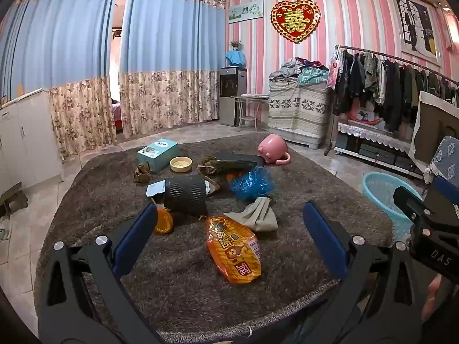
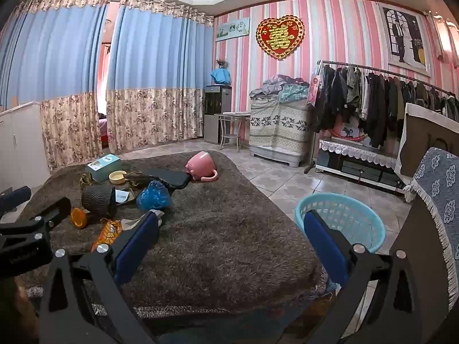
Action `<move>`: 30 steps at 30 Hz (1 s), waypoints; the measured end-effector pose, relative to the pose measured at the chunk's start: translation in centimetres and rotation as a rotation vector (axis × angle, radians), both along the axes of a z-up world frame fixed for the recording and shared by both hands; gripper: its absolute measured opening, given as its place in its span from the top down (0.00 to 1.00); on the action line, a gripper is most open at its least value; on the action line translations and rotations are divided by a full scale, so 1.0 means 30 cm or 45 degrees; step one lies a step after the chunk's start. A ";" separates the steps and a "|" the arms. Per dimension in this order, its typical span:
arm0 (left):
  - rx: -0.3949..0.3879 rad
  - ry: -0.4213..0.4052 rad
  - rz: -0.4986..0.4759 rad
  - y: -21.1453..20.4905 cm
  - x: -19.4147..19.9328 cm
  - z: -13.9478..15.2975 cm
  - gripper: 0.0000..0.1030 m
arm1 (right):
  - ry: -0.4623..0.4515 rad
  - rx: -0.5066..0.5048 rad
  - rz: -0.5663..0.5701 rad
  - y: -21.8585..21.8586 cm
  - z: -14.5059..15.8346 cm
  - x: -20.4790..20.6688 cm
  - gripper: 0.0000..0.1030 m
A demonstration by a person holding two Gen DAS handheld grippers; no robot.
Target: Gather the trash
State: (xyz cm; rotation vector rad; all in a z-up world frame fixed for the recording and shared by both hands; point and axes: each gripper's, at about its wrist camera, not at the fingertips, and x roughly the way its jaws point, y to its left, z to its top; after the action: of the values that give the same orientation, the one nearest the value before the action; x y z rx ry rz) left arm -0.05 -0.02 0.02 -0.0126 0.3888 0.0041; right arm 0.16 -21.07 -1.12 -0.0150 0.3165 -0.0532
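orange snack wrapper (image 1: 233,248) on shaggy brown rug (image 1: 183,281), dead ahead between left gripper (image 1: 229,229) fingers, long axis pointing away. left nearer. both spread, empty; right gripper (image 2: 231,229) faces blue basket (image 2: 341,218).

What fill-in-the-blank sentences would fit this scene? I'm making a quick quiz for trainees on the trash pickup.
1. The pink cup lies on its ____.
2. The light blue basket stands on the ____, beside the rug.
3. The snack wrapper nearest the left claw is mainly ____.
4. Both the left claw and the right claw are ____, holding nothing.

Missing words: side; floor; orange; open
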 end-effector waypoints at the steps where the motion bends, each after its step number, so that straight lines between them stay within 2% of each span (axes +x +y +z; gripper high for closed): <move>1: 0.000 -0.002 -0.001 0.000 0.000 0.000 0.05 | 0.004 0.000 0.000 0.000 0.000 0.001 0.04; 30: 0.026 -0.021 0.005 -0.008 -0.011 0.017 0.05 | 0.000 -0.012 -0.003 -0.016 0.007 0.000 0.04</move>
State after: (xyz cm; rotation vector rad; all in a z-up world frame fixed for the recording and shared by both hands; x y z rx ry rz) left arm -0.38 -0.25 0.51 0.0067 0.3721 0.0119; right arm 0.17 -21.53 -0.92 -0.0236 0.3166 -0.0569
